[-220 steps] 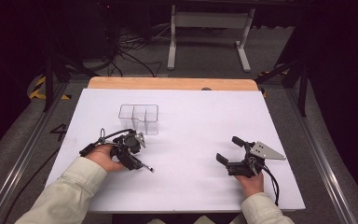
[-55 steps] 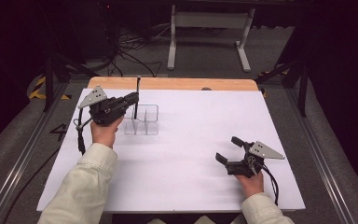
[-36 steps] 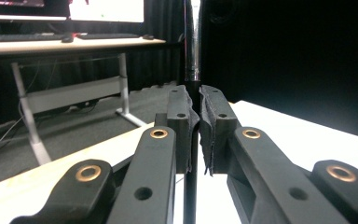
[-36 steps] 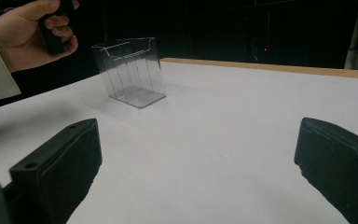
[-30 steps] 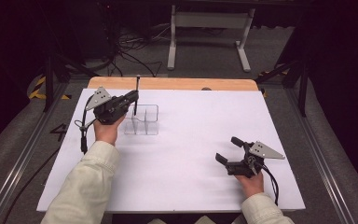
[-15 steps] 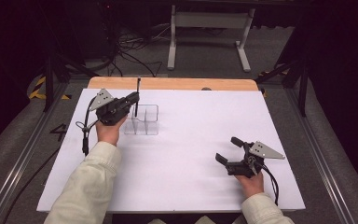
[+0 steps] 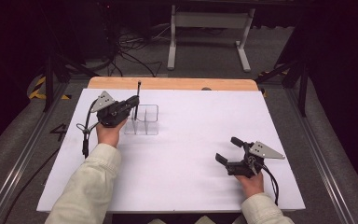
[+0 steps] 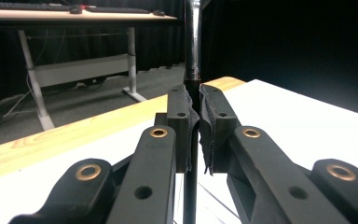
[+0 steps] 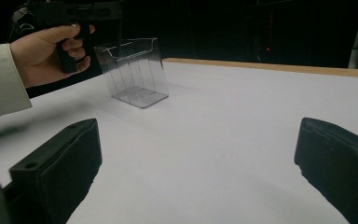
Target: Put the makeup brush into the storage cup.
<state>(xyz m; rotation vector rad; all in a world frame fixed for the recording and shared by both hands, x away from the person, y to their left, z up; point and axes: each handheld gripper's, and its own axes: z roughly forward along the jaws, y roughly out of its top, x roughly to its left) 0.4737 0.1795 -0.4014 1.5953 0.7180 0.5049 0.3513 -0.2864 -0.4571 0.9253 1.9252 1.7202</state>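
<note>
Left gripper (image 7: pixel 131 103), clamped on an upright pen (image 8: pixel 192 56), hovered over the clear organizer (image 7: pixel 142 120) w/ insertion prob. underway, next needing a straight lowering; right gripper (image 7: pixel 228 150) sat wide open, empty, on desk (image 7: pixel 191 154).

The high view looks forward and down over the whole white counter (image 7: pixel 205 140). Each claw view sits low, looking along its own jaws. The high and right views share the clear box (image 9: pixel 133 70).
</note>
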